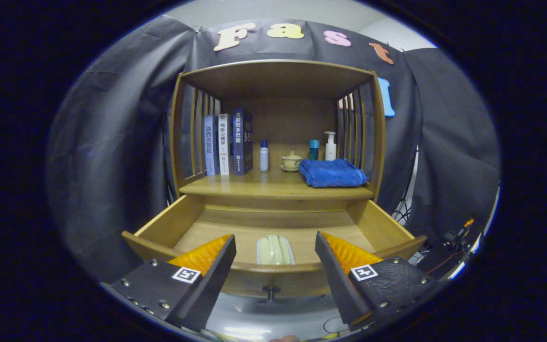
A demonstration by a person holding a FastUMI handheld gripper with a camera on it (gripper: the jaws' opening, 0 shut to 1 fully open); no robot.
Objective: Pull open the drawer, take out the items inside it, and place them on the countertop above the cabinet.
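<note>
I hold the tongs [275,247] spread wide over the pulled-out drawer [159,228]; a pale packet [275,250] lies inside between their tips, the bench [273,186] beyond carrying a blue towel [333,172]

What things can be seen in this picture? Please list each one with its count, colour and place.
cabinet: 1, brown wood, against the black cloth
drawer: 1, brown wood, pulled open below the countertop
pale item: 1, pale green-white, in the drawer, beyond the fingers
drawer knob: 1, dark, on the drawer front
books: 3, grey, white and dark blue, upright on the countertop's left
small bottle: 1, white with blue cap, beside the books
lidded cup: 1, cream, centre countertop
towel: 1, blue, folded, countertop right
teal bottle: 1, behind the towel
pump bottle: 1, white, behind the towel
tongs: 1, open, holding nothing, above the drawer front
</note>
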